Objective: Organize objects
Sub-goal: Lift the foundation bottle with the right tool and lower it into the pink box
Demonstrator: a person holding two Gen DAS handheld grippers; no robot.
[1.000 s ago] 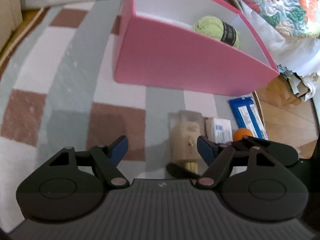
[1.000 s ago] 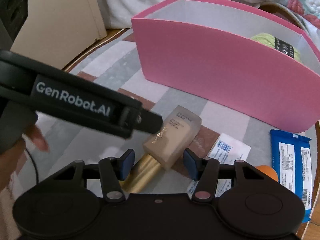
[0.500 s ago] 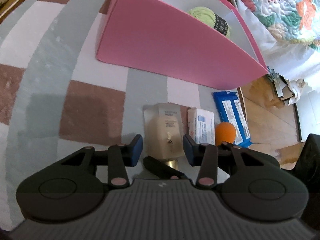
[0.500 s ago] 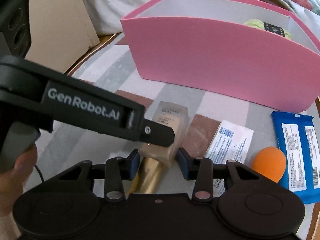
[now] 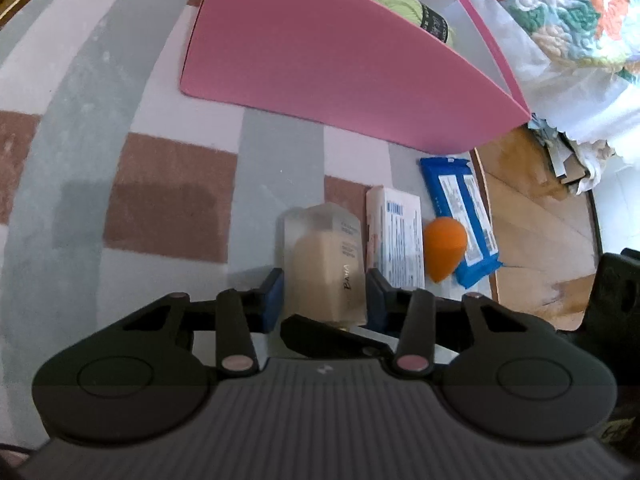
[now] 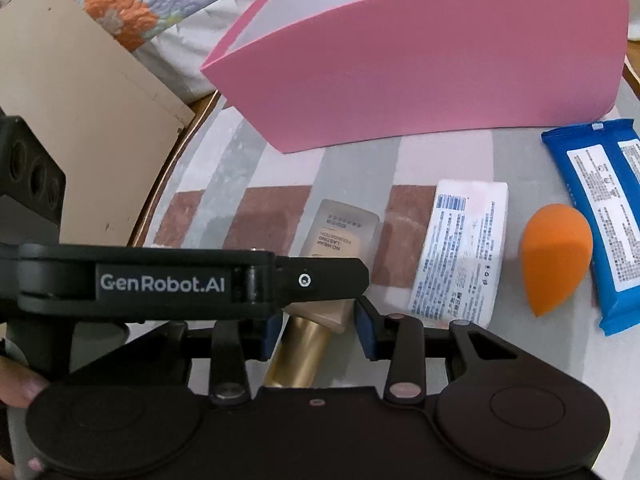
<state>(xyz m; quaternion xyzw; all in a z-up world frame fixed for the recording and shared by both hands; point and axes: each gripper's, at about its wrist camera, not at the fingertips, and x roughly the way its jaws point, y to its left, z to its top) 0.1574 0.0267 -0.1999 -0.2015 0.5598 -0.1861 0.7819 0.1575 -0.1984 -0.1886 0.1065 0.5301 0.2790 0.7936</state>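
Note:
A beige foundation bottle (image 5: 325, 264) with a gold cap (image 6: 302, 354) lies on the checked rug. My left gripper (image 5: 325, 294) is shut on the bottle's glass body, a blue pad against each side. My right gripper (image 6: 318, 330) straddles the gold cap end of the same bottle (image 6: 340, 236), pads close on both sides; contact is unclear because the left gripper's finger (image 6: 320, 280) covers it. A pink box (image 5: 340, 60) stands beyond, holding green yarn (image 5: 416, 8).
To the right of the bottle lie a white carton (image 6: 460, 256), an orange makeup sponge (image 6: 556, 256) and a blue wipes pack (image 6: 600, 208). A beige board (image 6: 80, 120) leans at the left. The rug's edge and wooden floor (image 5: 540, 216) are at the right, with bedding behind.
My left gripper has moved right onto the bottle and closed from wide open to gripping it. My right gripper has narrowed around the cap end and swung its view left.

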